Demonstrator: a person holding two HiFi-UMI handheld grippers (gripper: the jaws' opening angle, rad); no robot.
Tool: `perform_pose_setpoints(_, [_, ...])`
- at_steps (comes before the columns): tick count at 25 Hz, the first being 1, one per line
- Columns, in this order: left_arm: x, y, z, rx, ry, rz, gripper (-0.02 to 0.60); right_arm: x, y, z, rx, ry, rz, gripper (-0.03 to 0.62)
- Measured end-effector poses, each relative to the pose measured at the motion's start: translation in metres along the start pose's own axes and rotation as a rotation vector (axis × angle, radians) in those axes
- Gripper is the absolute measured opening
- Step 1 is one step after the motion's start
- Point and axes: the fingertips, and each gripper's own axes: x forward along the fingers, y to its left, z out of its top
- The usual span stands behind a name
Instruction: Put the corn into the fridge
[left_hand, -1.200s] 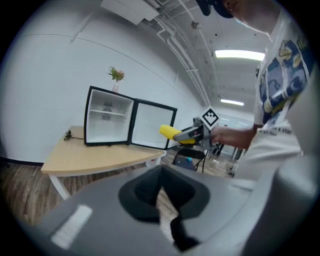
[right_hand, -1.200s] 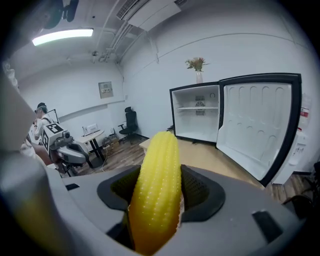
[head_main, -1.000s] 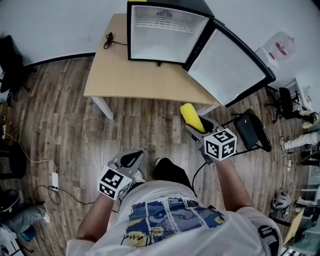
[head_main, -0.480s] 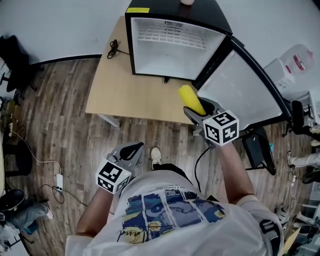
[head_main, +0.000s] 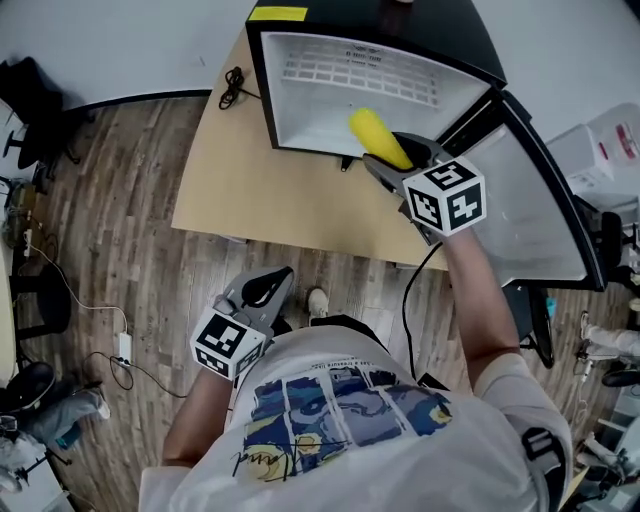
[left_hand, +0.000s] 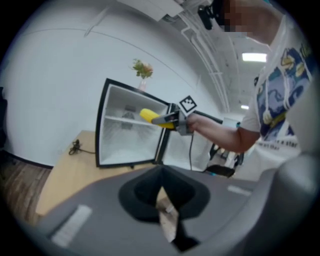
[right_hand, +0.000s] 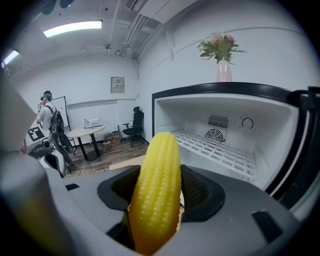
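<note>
Corn in right tongs, arm outstretched toward open fridge.

The fridge stands on the table, door swung rightward, cable at its left. Before the opening, the right gripper clamps the corn.

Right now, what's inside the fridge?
Only a white wire shelf and a back vent; no food shows. The corn in the right gripper covers a bit.
</note>
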Motion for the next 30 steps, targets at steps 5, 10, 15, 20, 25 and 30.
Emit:
perform_pose_setpoints(5, [-0.001,0.045,0.009,-0.020,-0.014,0.002,0.009,0.050,-0.021,0.032,-0.008,0.014,-0.040,0.250])
perform_pose_setpoints(10, [-0.001,0.086,0.034,0.027,-0.041,-0.021,0.009,0.091,-0.043,0.055,-0.024,0.049,-0.093,0.250])
perform_pose_setpoints(15, [-0.005,0.122,0.045,0.037,-0.057,-0.037,0.009,0.122,-0.057,0.068,-0.036,0.087,-0.138,0.250])
perform_pose_setpoints(20, [-0.008,0.148,0.046,0.029,-0.060,-0.050,0.009,0.150,-0.069,0.077,-0.063,0.120,-0.173,0.250])
perform_pose_setpoints(25, [-0.011,0.165,0.046,0.034,-0.049,-0.070,0.009,0.168,-0.078,0.083,-0.102,0.147,-0.214,0.250])
perform_pose_setpoints(30, [-0.014,0.183,0.049,0.034,-0.052,-0.072,0.009,0.182,-0.080,0.088,-0.167,0.170,-0.234,0.250])
